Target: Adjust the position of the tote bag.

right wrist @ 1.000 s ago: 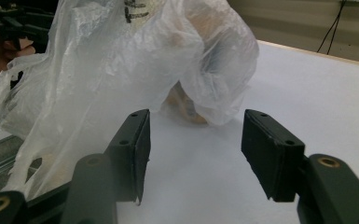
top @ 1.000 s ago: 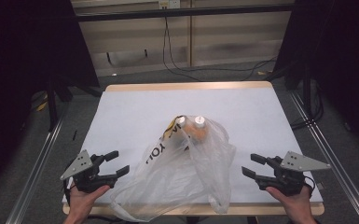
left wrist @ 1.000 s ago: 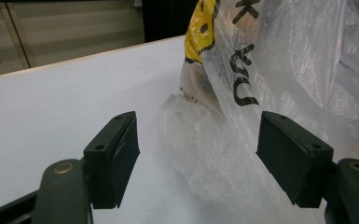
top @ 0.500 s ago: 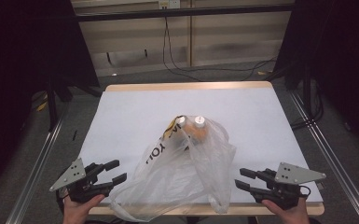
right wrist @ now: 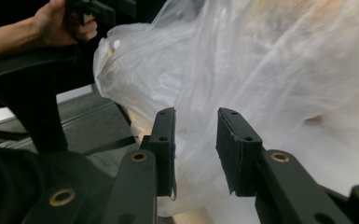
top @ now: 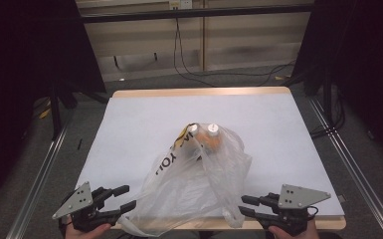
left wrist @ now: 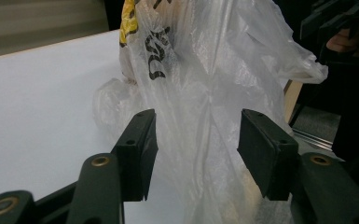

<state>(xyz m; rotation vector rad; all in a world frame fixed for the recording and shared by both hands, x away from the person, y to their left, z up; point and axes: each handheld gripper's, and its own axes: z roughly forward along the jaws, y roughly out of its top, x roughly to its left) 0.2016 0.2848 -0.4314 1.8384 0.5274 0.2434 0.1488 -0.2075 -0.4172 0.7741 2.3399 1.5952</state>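
— Clear plastic, that bag [top: 194,191]; where does it lie?
— On the white table [top: 144,119], sprawled toward the near edge, two capped bottles [top: 205,133] at its far end.
— And the left gripper [top: 123,198]?
— At the near left corner, jaws apart and lately closing, bag film between them but not pinched.
— The right gripper [top: 243,205]?
— Near right, jaws narrower, also just closing, beside the bag, holding nothing.

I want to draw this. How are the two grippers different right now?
The left gripper is at the table's near left corner, the right gripper at the near right. The left one's jaws stand wider apart than the right's. Both have just been closing. The left's jaws have the plastic bag between them, not pinched; the right's point at its edge. Both are black, hand-held, with a grey plate.
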